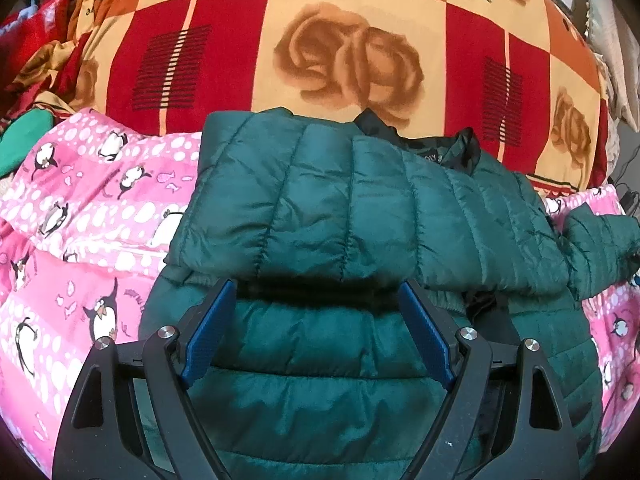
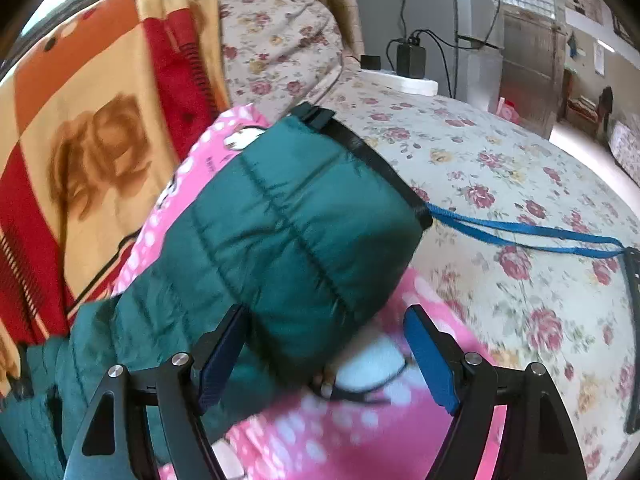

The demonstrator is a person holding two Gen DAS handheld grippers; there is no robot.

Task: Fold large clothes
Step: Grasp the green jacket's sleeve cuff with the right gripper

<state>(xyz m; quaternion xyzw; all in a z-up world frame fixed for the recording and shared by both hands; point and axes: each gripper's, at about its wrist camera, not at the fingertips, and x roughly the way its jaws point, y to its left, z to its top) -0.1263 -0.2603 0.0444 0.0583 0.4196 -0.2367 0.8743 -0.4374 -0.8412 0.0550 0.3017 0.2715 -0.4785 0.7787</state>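
A dark green quilted jacket (image 1: 320, 208) lies spread on a pink penguin blanket (image 1: 80, 216), its black collar (image 1: 436, 148) at the far side. One sleeve is folded across its body. My left gripper (image 1: 316, 286) hovers open over the jacket's lower part, with only fabric below its blue pads (image 1: 210, 336). In the right wrist view the other sleeve (image 2: 296, 224), edged by a black cuff (image 2: 372, 156), lies out over the pink blanket (image 2: 360, 432). My right gripper (image 2: 326, 312) is open around the sleeve's near part; the left pad is beside it and the right pad stands apart.
An orange, red and cream rose blanket (image 1: 352, 52) lies beyond the jacket. Crumpled red cloth (image 1: 36, 40) sits far left. Right of the sleeve is a floral sheet (image 2: 500, 168) with a blue strap (image 2: 520, 232) across it. A charger and cables (image 2: 410, 60) stand at the bed's far edge.
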